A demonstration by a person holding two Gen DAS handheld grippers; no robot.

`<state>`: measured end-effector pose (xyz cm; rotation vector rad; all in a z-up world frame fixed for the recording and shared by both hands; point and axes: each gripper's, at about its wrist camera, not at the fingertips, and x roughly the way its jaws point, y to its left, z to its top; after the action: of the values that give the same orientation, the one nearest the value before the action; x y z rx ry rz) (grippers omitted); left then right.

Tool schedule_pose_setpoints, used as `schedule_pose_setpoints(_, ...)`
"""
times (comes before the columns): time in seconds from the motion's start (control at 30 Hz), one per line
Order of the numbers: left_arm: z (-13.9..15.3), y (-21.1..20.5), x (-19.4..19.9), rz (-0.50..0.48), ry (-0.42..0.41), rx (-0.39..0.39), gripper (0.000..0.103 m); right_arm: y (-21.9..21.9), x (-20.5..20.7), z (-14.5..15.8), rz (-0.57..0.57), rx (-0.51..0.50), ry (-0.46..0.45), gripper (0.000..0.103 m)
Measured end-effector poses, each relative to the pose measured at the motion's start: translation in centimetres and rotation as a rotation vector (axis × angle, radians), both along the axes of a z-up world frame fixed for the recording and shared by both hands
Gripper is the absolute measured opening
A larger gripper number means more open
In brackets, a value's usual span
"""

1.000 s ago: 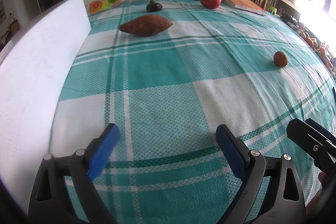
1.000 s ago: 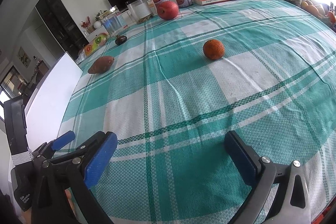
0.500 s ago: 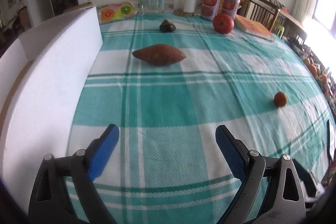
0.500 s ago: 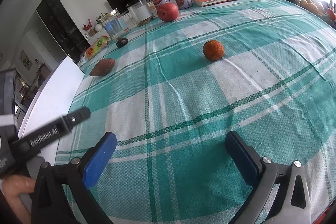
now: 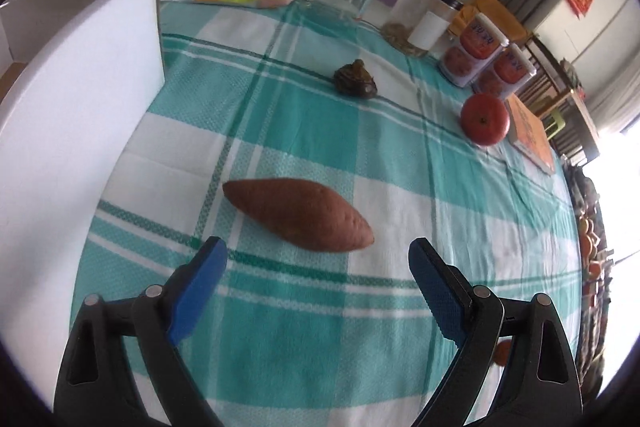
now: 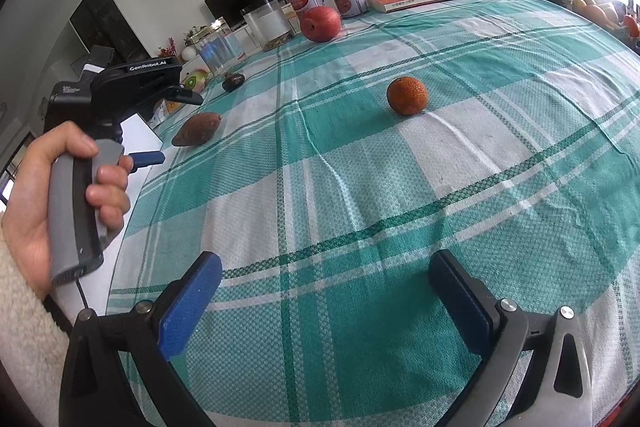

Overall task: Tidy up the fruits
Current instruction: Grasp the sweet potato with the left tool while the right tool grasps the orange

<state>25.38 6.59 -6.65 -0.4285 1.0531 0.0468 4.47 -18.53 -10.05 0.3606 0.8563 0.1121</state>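
On the plaid tablecloth (image 6: 360,187) lie one sweet potato (image 5: 298,214), one red apple (image 5: 485,119), one orange (image 6: 406,95) and one dark, hard-to-identify fruit (image 5: 355,80). The left gripper (image 5: 316,259) has its fingers spread, empty, the sweet potato at 12 o'clock. The right gripper (image 6: 320,279) is likewise spread and empty, the orange at 1 o'clock. Two cans (image 5: 486,57) stand near the apple. The white box (image 5: 76,99) is cut off at 9 o'clock.

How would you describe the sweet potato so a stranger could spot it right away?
On the green-and-white checked tablecloth, look beside the white box, just ahead of the open left tongs. The sweet potato lies there: long, reddish-brown, pointed at both ends, unlike the round red apple and small dark lump beyond.
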Motion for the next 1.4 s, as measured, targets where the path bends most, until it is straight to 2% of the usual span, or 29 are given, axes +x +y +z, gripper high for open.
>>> schedule_pose_setpoints(0.1,-1.5,-0.3,2.3,-0.037,0.036,0.009,0.092,0.1,0.1,0.0,0.001,-0.003,0.0,0.103)
schedule_pose_setpoints(0.17,-2.0,-0.6,3.0,-0.054,0.018,0.011,0.092,0.1,0.1,0.0,0.0,0.0,-0.001,0.103)
schedule_pose_setpoints(0.2,-2.0,-0.9,3.1,-0.064,-0.013,0.04,0.091,0.0,0.1,-0.1,0.0,0.002,-0.002,0.103)
schedule_pose_setpoints(0.27,-2.0,-1.4,3.4,-0.09,-0.034,0.112,0.066,0.0,0.1,-0.1,-0.001,0.003,-0.003,0.103)
schedule_pose_setpoints(0.3,-2.0,-1.7,3.3,-0.105,-0.042,0.158,0.042,0.0,0.1,-0.1,-0.002,0.002,-0.003,0.103)
schedule_pose_setpoints(0.5,-1.7,-2.2,2.1,-0.167,-0.069,0.22,0.041,0.1,0.3,-0.1,-0.004,-0.001,-0.003,0.103)
schedule_pose_setpoints(0.67,-2.2,-3.9,1.5,-0.279,-0.052,0.25,0.042,-0.1,0.3,-0.1,-0.002,0.011,-0.007,0.103)
schedule_pose_setpoints(0.77,-2.2,-4.4,1.0,-0.314,-0.049,0.273,0.051,-0.2,0.2,-0.1,-0.002,0.019,-0.009,0.103)
schedule_pose_setpoints(0.8,-2.2,-4.4,0.8,-0.31,-0.042,0.272,0.057,-0.3,0.2,-0.1,-0.001,0.02,-0.009,0.103)
schedule_pose_setpoints(0.87,-2.2,-4.1,0.3,-0.282,-0.035,0.271,0.058,-0.2,0.1,-0.1,-0.001,0.019,-0.009,0.103)
schedule_pose_setpoints(0.9,-2.2,-3.9,0.0,-0.268,-0.036,0.271,0.057,-0.2,0.1,-0.1,-0.001,0.018,-0.009,0.103)
schedule_pose_setpoints(0.93,-2.2,-3.9,-0.2,-0.26,-0.037,0.281,0.045,-0.2,0.1,-0.1,-0.001,0.018,-0.009,0.103)
schedule_pose_setpoints(0.97,-2.2,-4.1,-0.4,-0.264,-0.04,0.31,0.041,-0.2,0.1,0.0,-0.001,0.017,-0.009,0.103)
schedule_pose_setpoints(1.03,-2.2,-4.3,-0.8,-0.29,-0.041,0.331,0.041,-0.2,0.1,0.0,-0.001,0.017,-0.009,0.103)
schedule_pose_setpoints(1.17,-1.9,-4.6,-2.4,-0.328,-0.014,0.257,0.04,-0.2,0.1,0.0,-0.001,0.017,-0.009,0.103)
schedule_pose_setpoints(1.3,-1.4,-5.9,-6.8,-0.393,0.004,0.15,0.041,-0.4,0.1,0.0,-0.003,0.032,-0.011,0.103)
schedule_pose_setpoints(1.4,-1.3,-7.8,-10.9,-0.507,-0.004,0.166,0.041,-1.3,-0.2,0.0,-0.02,0.091,-0.014,0.103)
